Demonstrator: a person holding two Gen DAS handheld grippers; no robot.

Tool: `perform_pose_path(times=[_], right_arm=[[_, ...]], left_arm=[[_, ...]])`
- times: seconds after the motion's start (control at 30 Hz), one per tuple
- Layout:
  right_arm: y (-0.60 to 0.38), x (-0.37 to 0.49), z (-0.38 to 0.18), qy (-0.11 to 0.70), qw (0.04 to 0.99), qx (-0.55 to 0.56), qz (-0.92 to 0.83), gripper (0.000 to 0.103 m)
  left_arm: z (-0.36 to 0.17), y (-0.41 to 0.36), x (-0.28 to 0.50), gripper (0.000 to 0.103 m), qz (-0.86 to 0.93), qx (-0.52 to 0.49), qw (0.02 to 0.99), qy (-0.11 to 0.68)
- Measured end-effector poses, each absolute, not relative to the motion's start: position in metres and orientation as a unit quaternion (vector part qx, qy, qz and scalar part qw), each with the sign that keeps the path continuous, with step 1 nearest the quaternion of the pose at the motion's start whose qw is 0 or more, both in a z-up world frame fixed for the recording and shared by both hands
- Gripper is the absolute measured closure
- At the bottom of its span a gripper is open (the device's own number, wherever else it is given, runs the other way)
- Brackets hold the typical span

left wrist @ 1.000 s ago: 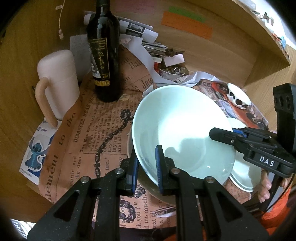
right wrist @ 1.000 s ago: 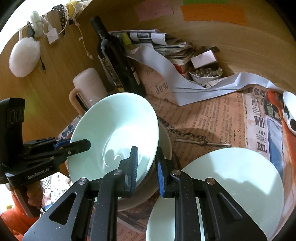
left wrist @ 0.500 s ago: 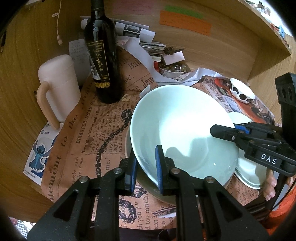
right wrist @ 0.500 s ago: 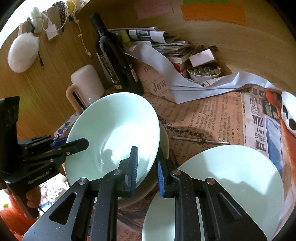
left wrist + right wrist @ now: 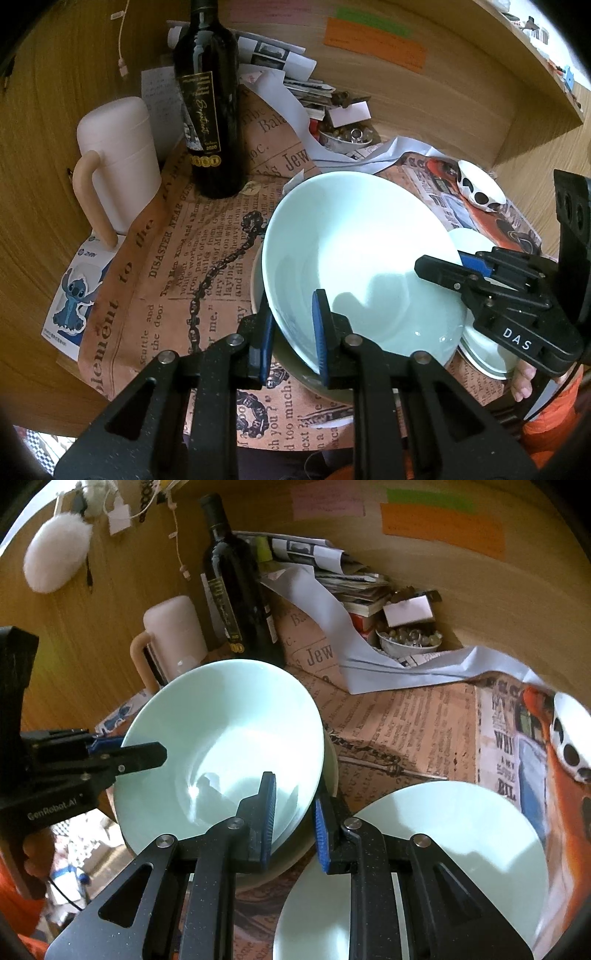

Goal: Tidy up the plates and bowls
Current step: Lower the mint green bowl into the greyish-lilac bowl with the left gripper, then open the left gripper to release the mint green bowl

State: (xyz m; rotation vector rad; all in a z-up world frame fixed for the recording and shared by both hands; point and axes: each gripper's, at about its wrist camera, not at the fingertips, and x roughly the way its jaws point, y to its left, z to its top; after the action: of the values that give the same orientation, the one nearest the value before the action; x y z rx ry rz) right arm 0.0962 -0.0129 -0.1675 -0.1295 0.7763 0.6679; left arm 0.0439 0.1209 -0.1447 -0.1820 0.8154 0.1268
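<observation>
- Pale green bowl (image 5: pixel 354 258) sits tilted on a darker dish (image 5: pixel 332 387) near the front edge of the newsprint-covered worktop (image 5: pixel 166 280).
- Left gripper (image 5: pixel 291 332) pinches the bowl's near rim, its jaws opening.
- Right gripper (image 5: pixel 293 823) is clamped on the opposite rim.
- A pale green plate (image 5: pixel 443 849) lies just beside the bowl, toward the worktop's front right.
- A dark wine bottle (image 5: pixel 208 103) and a white mug (image 5: pixel 118 162) stand at the back left.

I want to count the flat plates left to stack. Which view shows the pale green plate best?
The right wrist view: the pale green plate fills its lower right, nearly whole. The left wrist view shows only a sliver of it behind the bowl and the right tool.
</observation>
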Motion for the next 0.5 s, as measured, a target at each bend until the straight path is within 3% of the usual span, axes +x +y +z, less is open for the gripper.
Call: perform_pose_path(times=[0.43, 0.5], right_arm=[[-0.01, 0.095, -0.169, 0.364, 0.872, -0.081, 0.316, 0.085], [-0.01, 0.096, -0.17, 0.365, 0.871, -0.079, 0.318, 0.085]], left_arm=[[-0.14, 0.112, 0.043, 0.084, 0.079, -0.045, 0.91, 0.405], [-0.137, 0.108, 0.041, 0.074, 0.115, -0.01, 0.913, 0.391]])
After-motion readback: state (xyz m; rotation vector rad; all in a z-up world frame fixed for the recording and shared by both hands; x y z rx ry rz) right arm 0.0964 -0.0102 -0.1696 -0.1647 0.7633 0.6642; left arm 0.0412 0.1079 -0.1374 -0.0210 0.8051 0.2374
